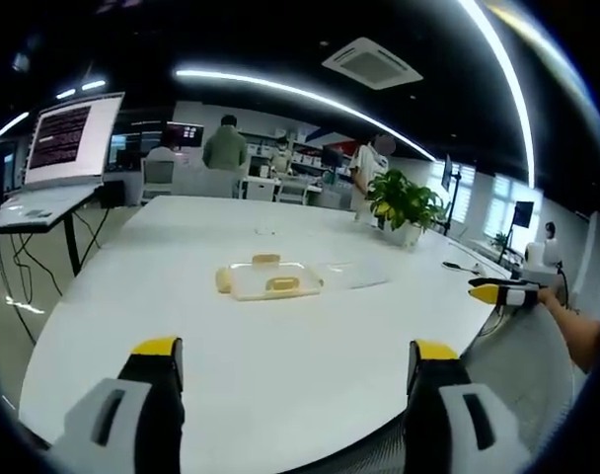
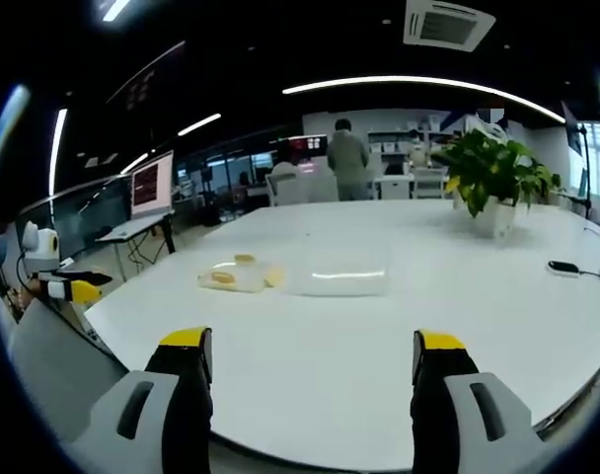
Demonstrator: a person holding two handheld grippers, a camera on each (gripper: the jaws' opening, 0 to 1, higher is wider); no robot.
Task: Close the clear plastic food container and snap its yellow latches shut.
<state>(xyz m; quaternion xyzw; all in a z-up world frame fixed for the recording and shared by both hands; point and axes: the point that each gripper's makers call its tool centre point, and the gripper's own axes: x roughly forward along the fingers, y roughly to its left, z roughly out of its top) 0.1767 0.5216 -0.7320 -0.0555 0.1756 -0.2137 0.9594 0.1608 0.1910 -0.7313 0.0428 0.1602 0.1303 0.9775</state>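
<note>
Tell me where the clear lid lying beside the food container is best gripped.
Probably the lid by its long near edge, coming in low from the table's near side: it lies flat, so only its thin rim fits between the fingers. The container sits beside it, leaving that edge free.

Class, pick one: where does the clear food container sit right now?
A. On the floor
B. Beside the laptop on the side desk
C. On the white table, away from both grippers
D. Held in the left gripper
C: the container rests on the table, well beyond the left gripper and right gripper, both open.
</note>
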